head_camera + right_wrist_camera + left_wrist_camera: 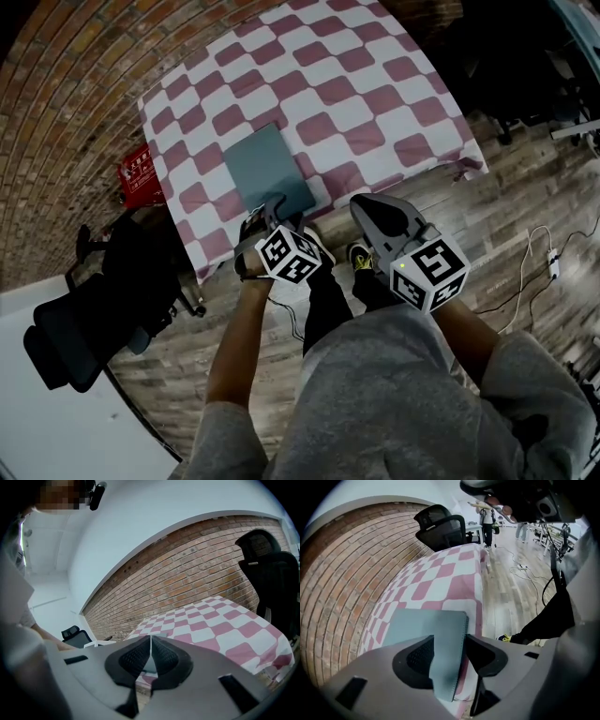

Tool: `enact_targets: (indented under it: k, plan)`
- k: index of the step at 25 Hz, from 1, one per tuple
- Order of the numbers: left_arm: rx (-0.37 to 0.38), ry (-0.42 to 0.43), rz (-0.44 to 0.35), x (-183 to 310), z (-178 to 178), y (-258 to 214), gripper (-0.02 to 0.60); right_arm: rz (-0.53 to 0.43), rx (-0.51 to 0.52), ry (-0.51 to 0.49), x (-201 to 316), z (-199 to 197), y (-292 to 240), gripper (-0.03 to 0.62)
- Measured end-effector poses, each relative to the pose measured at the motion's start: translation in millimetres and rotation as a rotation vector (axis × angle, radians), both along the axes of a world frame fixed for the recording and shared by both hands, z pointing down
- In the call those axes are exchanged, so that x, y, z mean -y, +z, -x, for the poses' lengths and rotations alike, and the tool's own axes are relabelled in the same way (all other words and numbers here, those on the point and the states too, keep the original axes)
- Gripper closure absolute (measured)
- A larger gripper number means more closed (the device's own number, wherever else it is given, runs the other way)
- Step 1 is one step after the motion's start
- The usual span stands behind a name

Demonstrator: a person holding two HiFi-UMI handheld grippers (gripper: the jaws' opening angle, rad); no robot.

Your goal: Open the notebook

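Directly beneath the left gripper [270,210], fingers [417,656] spread and empty: closed notebook [267,167], flat near the front edge of the tabletop [375,75], long axis running away from the person. Farther right, right gripper [367,208], fingers pressed together.

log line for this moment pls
notebook closed on checked tablecloth | left claw open astride its near end | right claw shut, empty
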State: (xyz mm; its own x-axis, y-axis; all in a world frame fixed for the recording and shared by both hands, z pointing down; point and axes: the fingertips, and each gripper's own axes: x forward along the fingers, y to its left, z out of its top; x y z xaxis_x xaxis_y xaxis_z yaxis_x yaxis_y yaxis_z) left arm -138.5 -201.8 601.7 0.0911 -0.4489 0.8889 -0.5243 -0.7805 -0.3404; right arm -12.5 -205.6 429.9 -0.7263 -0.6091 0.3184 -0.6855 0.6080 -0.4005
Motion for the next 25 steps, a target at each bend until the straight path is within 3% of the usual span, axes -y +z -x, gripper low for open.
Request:
enact_targets:
  k: [2, 5, 8, 12, 16, 18, 25]
  plan:
    - [-0.007, 0.012, 0.027, -0.2, -0.8, 0.5, 0.365, -0.002, 0.003, 0.007, 0.1, -0.8, -0.4, 0.562]
    - [-0.023, 0.018, 0.081, -5.7, -3.8, 1.2, 0.45, -0.005, 0.01, 0.023, 1.3, -3.6, -2.8, 0.562]
    - [0.021, 0.053, 0.069, -7.2, -4.7, 2.2, 0.482, -0.007, 0.012, 0.036, 1.9, -6.9, -3.7, 0.562]
    - [0.071, 0.065, 0.037, -7.1, -5.6, 4.9, 0.476, 0.0, 0.011, 0.045, 0.2, -8.8, -2.5, 0.562]
    - [0.075, 0.059, 0.033, -6.1, -6.2, 4.4, 0.479, 0.002, 0.014, 0.046, -1.6, -5.9, -2.4, 0.562]
    - [0.051, 0.043, 0.011, -6.3, -6.7, 2.0, 0.497, 0.0, 0.015, 0.046, -3.2, -4.2, -3.3, 0.562]
    - [-0.122, -0.138, -0.167, 1.1, 0.2, -31.6, 0.548, -0.014, 0.018, 0.038, -6.2, -1.7, -9.8, 0.562]
